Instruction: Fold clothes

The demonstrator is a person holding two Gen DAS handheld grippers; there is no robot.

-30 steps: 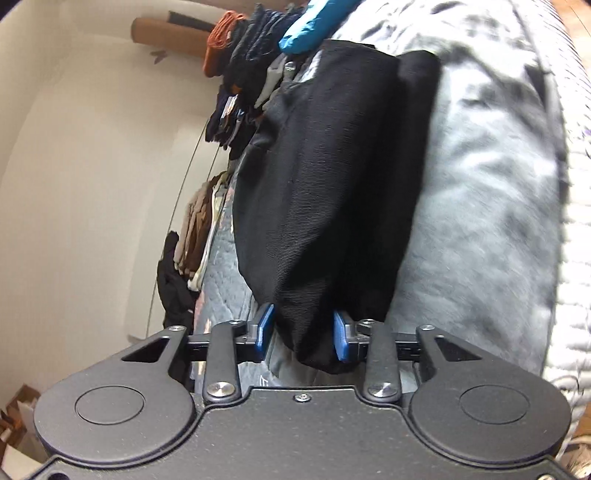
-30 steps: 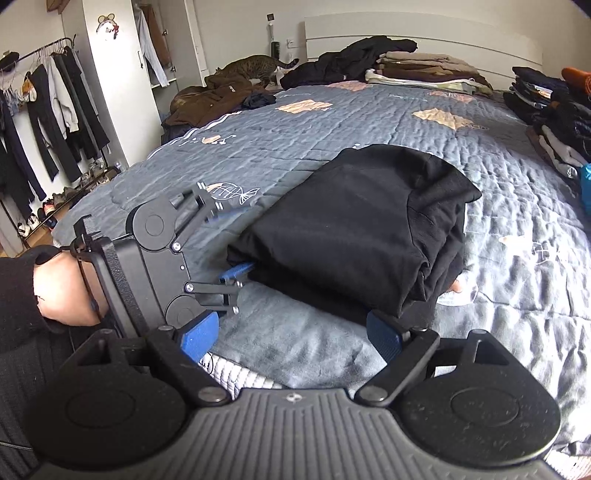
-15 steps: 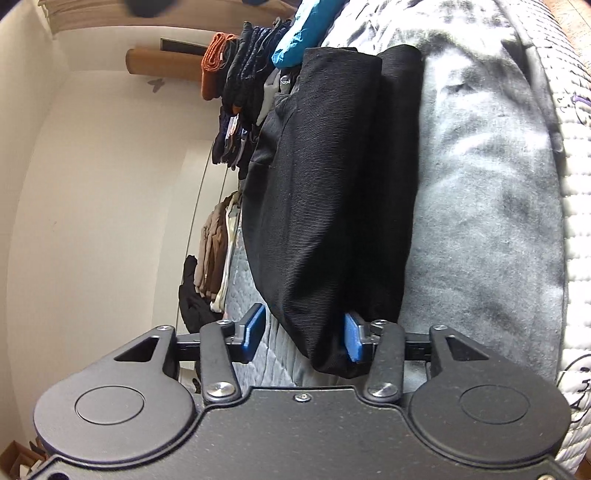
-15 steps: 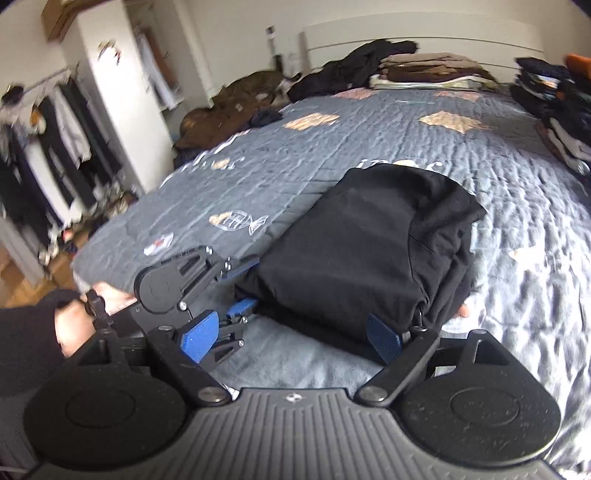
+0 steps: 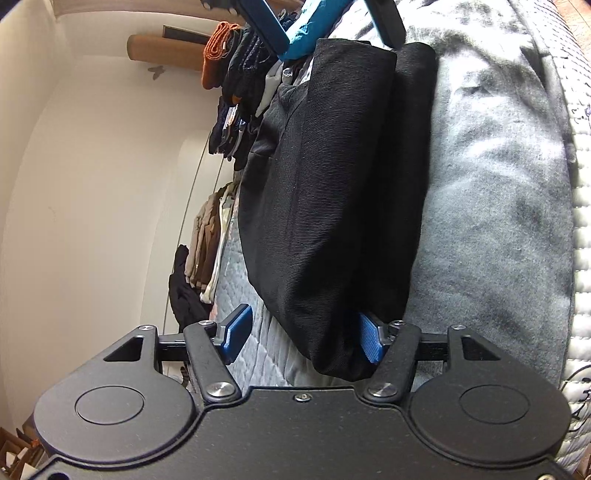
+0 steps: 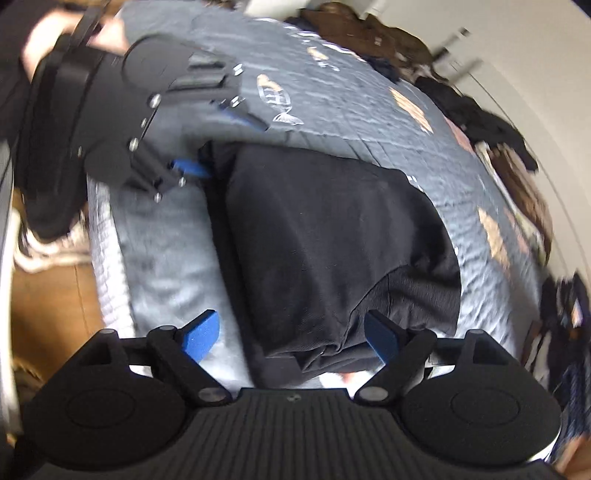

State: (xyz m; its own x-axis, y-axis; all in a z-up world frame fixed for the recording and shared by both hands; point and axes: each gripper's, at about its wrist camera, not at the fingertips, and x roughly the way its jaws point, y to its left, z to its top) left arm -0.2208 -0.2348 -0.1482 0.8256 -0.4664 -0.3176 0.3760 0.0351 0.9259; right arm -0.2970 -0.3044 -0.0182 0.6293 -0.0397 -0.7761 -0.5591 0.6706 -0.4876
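Observation:
A folded black garment [image 5: 332, 192] lies on the grey quilted bed [image 5: 487, 221]. My left gripper [image 5: 303, 336] is open and straddles one end of the garment, the right pad touching the cloth and the left pad standing clear. In the right wrist view the same garment [image 6: 325, 236] fills the middle, and my right gripper [image 6: 291, 336] is open around its near end. The left gripper [image 6: 218, 144] shows at the garment's far corner, held by a person's hand [image 6: 40, 37]. At the top of the left wrist view the right gripper [image 5: 325, 22] peeks in.
Stacks of folded clothes [image 5: 236, 92] and a beige pile [image 5: 207, 240] sit along the far side of the bed. Dark and brown clothes [image 6: 480, 114] lie near the wall. The bed's edge and wooden floor [image 6: 48, 295] are at the left in the blurred right wrist view.
My left gripper's fingers have spread wider around the garment's end. My right gripper has swung round and closed in on the garment's other end, now straddling it.

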